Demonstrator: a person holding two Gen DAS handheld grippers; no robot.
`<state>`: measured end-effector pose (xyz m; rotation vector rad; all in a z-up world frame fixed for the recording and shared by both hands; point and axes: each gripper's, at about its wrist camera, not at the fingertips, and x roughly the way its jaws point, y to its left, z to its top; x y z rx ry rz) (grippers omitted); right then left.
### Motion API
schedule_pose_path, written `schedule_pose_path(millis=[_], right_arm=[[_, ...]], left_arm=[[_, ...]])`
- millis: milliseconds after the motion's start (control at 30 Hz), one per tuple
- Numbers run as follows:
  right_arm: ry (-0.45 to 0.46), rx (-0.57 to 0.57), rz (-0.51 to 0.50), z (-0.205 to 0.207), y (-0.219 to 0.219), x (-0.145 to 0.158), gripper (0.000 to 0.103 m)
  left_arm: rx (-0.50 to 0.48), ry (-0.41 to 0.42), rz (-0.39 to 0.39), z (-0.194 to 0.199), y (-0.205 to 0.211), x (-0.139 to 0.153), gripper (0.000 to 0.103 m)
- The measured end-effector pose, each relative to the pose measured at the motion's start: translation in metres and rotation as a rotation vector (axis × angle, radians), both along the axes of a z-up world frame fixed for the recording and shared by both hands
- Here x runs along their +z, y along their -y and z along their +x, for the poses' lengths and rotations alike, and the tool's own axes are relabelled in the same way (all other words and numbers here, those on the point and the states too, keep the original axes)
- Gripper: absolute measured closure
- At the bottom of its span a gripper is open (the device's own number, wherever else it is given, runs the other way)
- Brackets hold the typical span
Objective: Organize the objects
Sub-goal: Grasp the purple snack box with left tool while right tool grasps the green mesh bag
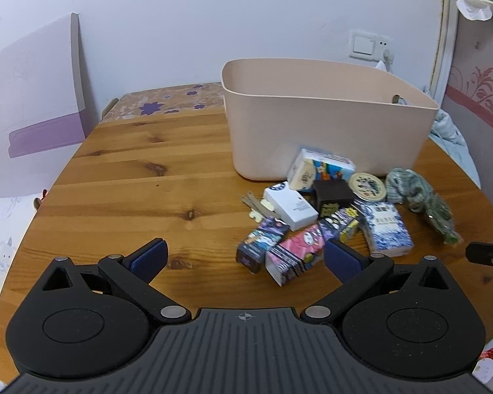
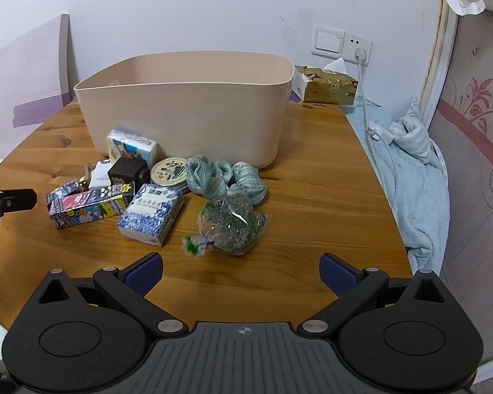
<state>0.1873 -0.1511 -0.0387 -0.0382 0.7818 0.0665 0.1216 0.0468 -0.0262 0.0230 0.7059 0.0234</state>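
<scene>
A beige plastic bin [image 1: 312, 124] [image 2: 187, 111] stands on the wooden table [image 1: 148, 177] [image 2: 312, 203]. In front of it lies a pile: a cartoon tissue pack [image 1: 322, 169] [image 2: 131, 147], a white box [image 1: 292, 208], a dark brown box [image 1: 332, 193] [image 2: 128, 170], a round tin [image 1: 368, 186] [image 2: 171, 171], colourful printed boxes [image 1: 292, 256] [image 2: 88, 207], a blue-white tissue pack [image 1: 386, 229] [image 2: 151, 213], a green cloth [image 1: 407, 187] [image 2: 223, 180] and a bagged scourer [image 2: 233, 226] [image 1: 440, 216]. My left gripper [image 1: 245, 259] is open and empty before the printed boxes. My right gripper [image 2: 241, 274] is open and empty, just short of the scourer.
A gold tissue box [image 2: 325, 85] sits behind the bin by a wall socket [image 2: 358, 49] with a cable. A pale blue blanket [image 2: 410, 170] hangs off the table's right edge. A floral cloth [image 1: 171, 101] covers the far left corner. A board [image 1: 33, 88] leans on the wall.
</scene>
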Motion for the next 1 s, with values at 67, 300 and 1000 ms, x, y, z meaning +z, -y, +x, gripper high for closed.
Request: schedule_pose_path(millis=[67,300,1000], right_arm=[[-0.001,-0.005,0.006,0.005,0.001,0.000,0.000],[-0.005,-0.027,0.036,0.021,0.004,0.000,0.000],[-0.061,-0.020,0.038,0.060,0.000,-0.012,0.004]], left_arm=[[0.006,-0.002,0.003,0.007,-0.004,-0.001,0.000],[0.007,-0.041,-0.024,0.030,-0.015,-0.007,0.000],[-0.105,-0.112,-0.040,0.072,-0.020,-0.035,0.012]])
